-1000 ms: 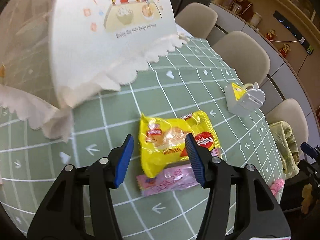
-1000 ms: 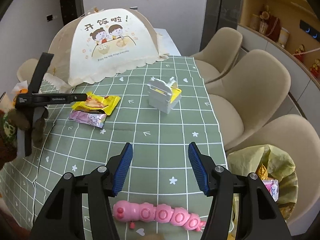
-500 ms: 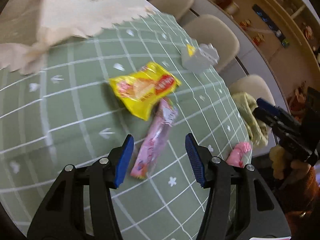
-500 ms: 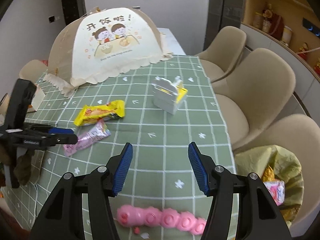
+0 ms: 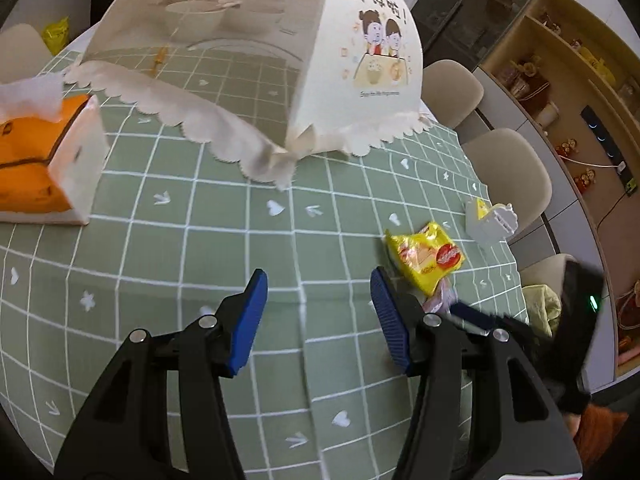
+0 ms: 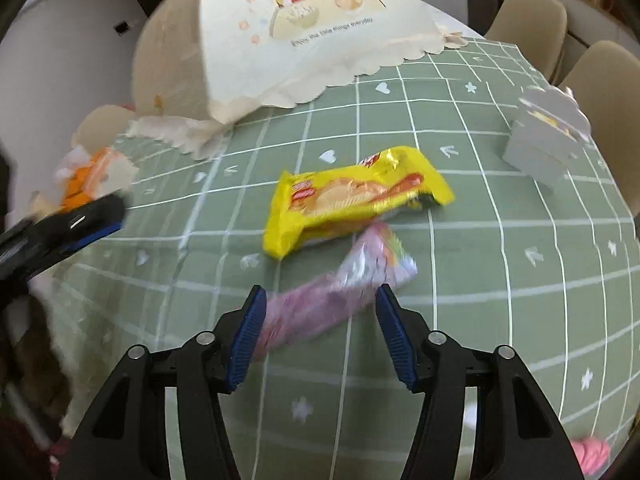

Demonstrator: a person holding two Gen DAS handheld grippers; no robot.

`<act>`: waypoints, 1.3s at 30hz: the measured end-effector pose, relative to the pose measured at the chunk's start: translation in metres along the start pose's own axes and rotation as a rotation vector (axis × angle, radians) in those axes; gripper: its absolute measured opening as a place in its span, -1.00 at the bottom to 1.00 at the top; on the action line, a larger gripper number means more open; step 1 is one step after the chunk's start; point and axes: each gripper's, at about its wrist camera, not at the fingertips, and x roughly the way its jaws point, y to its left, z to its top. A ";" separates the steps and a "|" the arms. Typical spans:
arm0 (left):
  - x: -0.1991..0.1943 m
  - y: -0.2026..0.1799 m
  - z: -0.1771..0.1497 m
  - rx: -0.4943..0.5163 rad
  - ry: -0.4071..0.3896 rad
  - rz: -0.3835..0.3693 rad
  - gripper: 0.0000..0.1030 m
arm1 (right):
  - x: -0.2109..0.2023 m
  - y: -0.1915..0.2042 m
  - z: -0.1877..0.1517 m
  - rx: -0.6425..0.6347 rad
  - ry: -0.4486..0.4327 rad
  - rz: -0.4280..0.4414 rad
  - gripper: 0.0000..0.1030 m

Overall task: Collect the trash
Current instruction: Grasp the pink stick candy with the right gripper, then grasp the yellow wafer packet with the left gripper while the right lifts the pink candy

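Bare green surface (image 5: pixel 224 240) is lying open ahead of your left gripper (image 5: pixel 318 312). A food cover (image 5: pixel 280 60) and tissue box (image 5: pixel 44 160) are blocking the far side; wrappers (image 6: pixel 352 200) are lying before your right gripper (image 6: pixel 320 328).

Home dining room: green grid tablecloth (image 5: pixel 168 240), mesh food cover (image 5: pixel 280 40) ahead of the left gripper, tissue box (image 5: pixel 40 168) far left, beige dining chairs (image 5: pixel 508 176) and wall shelves (image 5: pixel 568 52) right.
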 end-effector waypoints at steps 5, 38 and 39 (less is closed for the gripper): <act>0.007 0.009 -0.005 -0.033 0.020 -0.023 -0.01 | 0.000 -0.006 0.000 -0.038 0.028 0.026 -0.80; 0.071 -0.036 0.021 -0.023 0.081 -0.096 -0.01 | -0.047 -0.083 -0.011 0.070 -0.038 0.008 -0.23; 0.072 -0.034 0.019 -0.032 0.086 -0.096 -0.01 | -0.046 -0.083 -0.009 0.081 -0.038 0.017 -0.23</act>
